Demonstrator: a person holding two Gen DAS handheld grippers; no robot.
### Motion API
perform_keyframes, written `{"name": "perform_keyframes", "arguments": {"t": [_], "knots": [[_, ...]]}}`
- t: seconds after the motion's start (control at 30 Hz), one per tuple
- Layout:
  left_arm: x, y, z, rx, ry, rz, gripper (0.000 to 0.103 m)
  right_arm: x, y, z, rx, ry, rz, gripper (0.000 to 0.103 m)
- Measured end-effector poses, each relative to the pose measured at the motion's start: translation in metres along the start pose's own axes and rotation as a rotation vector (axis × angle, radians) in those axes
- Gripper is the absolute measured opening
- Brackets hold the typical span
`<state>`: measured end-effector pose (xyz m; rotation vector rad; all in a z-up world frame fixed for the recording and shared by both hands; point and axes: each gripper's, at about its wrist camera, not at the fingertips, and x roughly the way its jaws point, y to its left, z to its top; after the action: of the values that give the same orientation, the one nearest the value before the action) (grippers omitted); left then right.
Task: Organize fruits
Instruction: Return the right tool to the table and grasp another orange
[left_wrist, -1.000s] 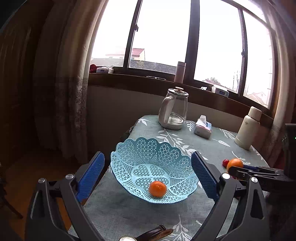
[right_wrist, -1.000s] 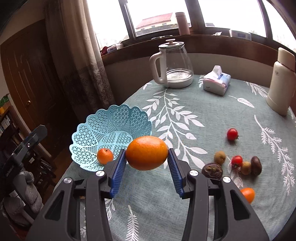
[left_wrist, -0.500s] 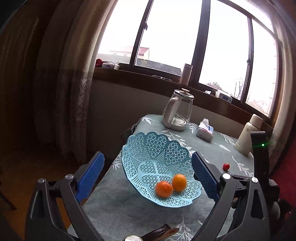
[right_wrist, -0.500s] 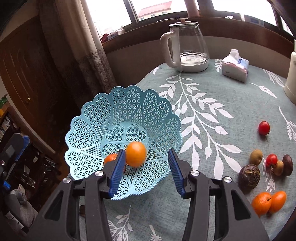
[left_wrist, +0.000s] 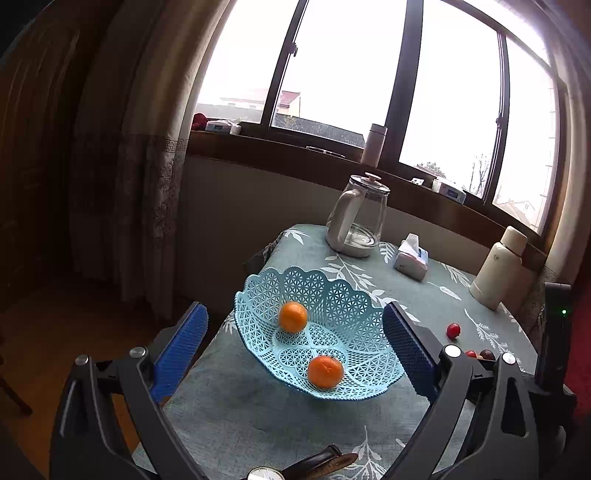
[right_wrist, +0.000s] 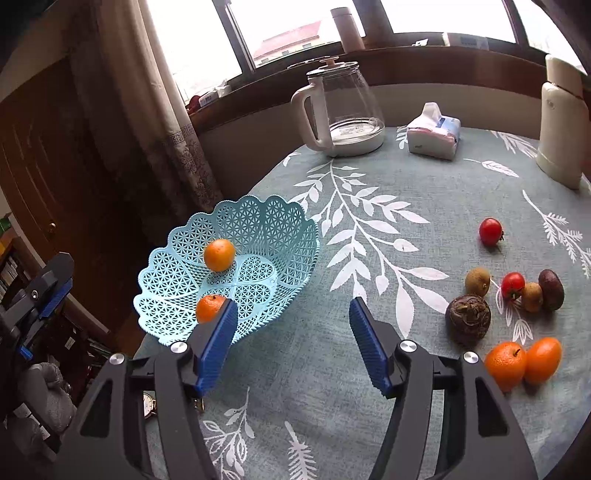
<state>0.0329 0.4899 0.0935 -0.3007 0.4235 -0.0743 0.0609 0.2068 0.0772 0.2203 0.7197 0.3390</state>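
A light blue lattice basket (left_wrist: 332, 295) (right_wrist: 280, 229) stands near the table's left edge. Two oranges lie in it: one on the far wall (left_wrist: 292, 316) (right_wrist: 219, 254), one at the near side (left_wrist: 325, 371) (right_wrist: 209, 307). My left gripper (left_wrist: 295, 343) hangs open in front of the basket, holding nothing. My right gripper (right_wrist: 290, 332) is open and empty just right of the basket, above the cloth. Loose fruit lies at the right: two oranges (right_wrist: 505, 364) (right_wrist: 543, 360), a dark wrinkled fruit (right_wrist: 468, 319), red tomatoes (right_wrist: 491, 231) (right_wrist: 512, 285), and small brown fruits (right_wrist: 477, 281).
A glass kettle (right_wrist: 343, 110), a tissue pack (right_wrist: 434, 131) and a white bottle (right_wrist: 563, 122) stand at the table's far side. A wristwatch (right_wrist: 149, 404) lies near the front edge. The left gripper's body (right_wrist: 40, 295) shows beyond the table's left edge.
My right gripper opened and dropped its orange into the basket, where it rolled to the far wall. The right gripper then drew back to the right. The left gripper pulled back a little.
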Motion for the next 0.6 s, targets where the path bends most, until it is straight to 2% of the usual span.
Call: {"name": "perform_keyframes", "arguments": {"t": [0.2, 0.6], "knots": [[0.002, -0.001, -0.002, -0.004, 0.013, -0.003, 0.1, -0.008, -0.013, -0.008, 0.043, -0.025, -0.015, 0.074], [0.004, -0.014, -0.007, 0.031, 0.031, -0.019, 0.1, -0.033, -0.055, -0.016, 0.137, -0.081, -0.074, 0.074]]}}
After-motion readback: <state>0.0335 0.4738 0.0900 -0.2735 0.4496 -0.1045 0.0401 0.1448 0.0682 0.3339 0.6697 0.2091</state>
